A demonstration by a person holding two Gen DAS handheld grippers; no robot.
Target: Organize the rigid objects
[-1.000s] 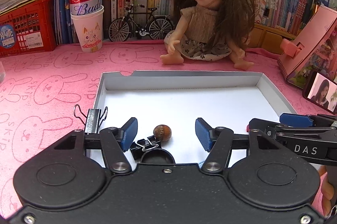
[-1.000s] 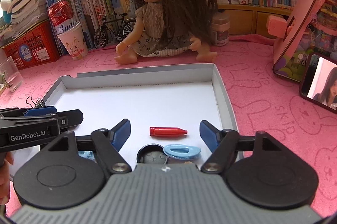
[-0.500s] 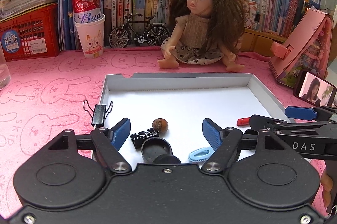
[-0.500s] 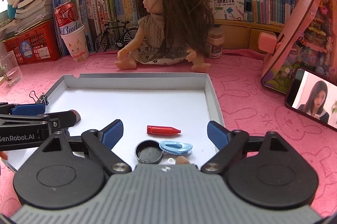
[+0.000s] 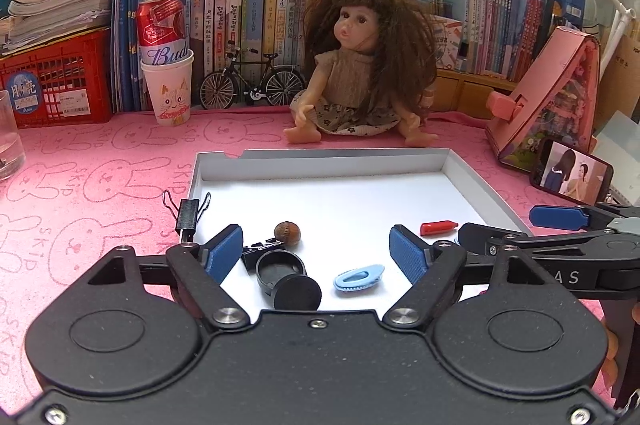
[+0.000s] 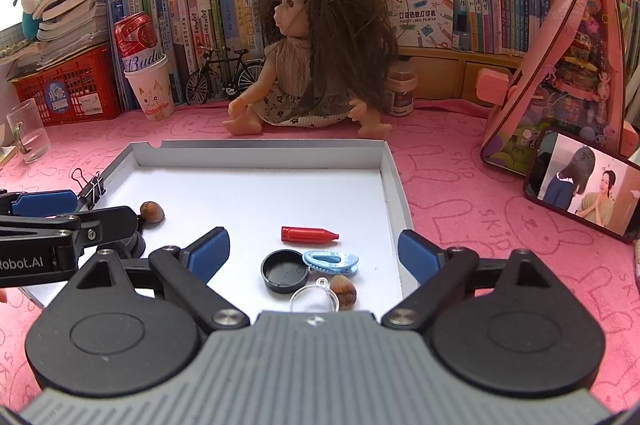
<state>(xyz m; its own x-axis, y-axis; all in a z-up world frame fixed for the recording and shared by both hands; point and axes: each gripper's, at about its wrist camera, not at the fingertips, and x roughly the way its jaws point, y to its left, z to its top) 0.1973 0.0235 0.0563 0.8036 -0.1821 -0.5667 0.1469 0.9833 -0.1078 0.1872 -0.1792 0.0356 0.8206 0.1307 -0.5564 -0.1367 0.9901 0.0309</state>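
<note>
Red cap (image 6: 309, 235) in white tray (image 6: 260, 153)

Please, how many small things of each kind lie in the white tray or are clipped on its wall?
Hazelnuts: 2
Black round lids: 2
Black binder clips: 2
Red cap: 1
Blue hair clip: 1
Clear ring: 1
Total: 9

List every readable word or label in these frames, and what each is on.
"Bud": red can
"SKIP": pink mat
"AS": right gripper
"Robot.AI": left gripper
"POCKET LABEL PRINTER": white box
Book spines, crate labels: too small.
</note>
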